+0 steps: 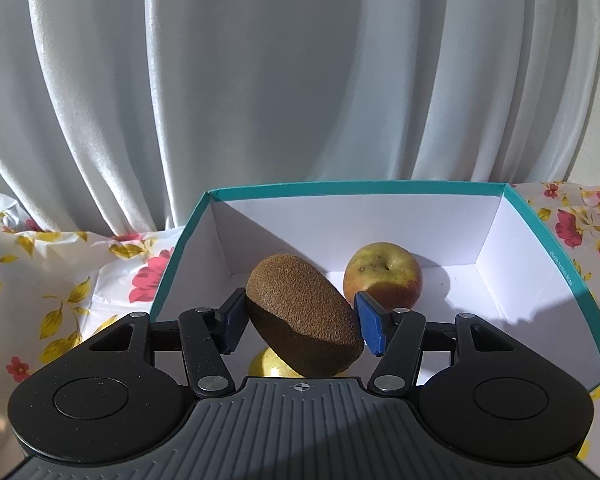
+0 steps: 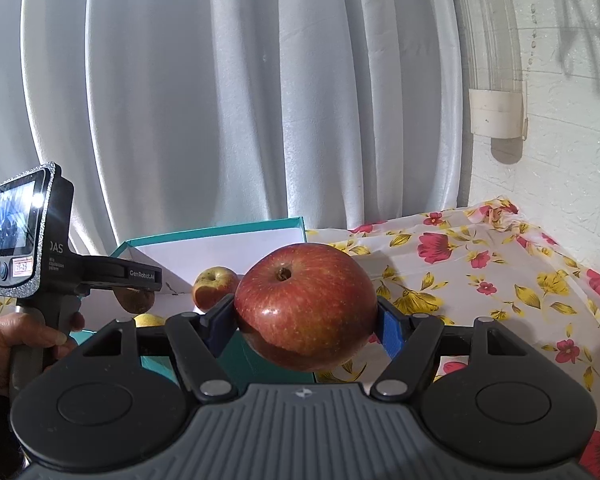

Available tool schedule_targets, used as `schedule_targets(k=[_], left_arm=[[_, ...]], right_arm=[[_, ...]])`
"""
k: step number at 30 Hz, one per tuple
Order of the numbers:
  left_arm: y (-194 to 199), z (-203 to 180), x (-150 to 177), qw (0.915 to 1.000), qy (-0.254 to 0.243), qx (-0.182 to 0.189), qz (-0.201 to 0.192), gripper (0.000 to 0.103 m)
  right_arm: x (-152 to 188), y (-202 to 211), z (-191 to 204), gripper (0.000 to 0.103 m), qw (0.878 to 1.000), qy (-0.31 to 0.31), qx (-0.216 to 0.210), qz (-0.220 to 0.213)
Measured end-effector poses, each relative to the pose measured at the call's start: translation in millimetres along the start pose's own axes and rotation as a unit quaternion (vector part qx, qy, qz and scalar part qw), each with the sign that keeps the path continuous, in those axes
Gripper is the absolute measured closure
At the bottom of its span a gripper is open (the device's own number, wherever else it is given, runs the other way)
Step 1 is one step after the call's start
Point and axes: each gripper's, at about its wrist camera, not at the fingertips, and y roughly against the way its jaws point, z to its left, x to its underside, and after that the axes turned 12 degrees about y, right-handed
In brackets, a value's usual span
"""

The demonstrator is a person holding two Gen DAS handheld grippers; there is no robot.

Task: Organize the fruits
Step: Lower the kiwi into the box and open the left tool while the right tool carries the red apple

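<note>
Since the fruit is being gathered into the teal box (image 1: 556,240), the left gripper (image 1: 302,320) is clamping a kiwi (image 1: 300,312) above it while the right gripper (image 2: 306,326) is pinching a red apple (image 2: 306,304) alongside.

- Setting: a room in a home.
- Table (image 2: 500,280) under a thin plastic cloth printed with red and yellow flowers.
- White pleated curtain (image 1: 260,80) hanging directly behind the table.
- Wall (image 2: 560,152) in white brick-pattern finish at the right.
- Teal cardboard box (image 1: 572,280), white inside, serving as a fruit container.
</note>
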Motion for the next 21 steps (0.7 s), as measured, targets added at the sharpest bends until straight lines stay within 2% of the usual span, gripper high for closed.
schedule_targets(k=[11, 21], left_arm=[[-28, -2, 3, 0.9997, -0.003, -0.005, 0.024, 0.041], [-34, -2, 4, 0.9997, -0.006, 0.000, 0.024, 0.039]], right_arm=[[-1, -3, 1, 0.032, 1.000, 0.003, -0.002, -0.001], [-3, -6, 3, 0.032, 1.000, 0.008, -0.003, -0.004]])
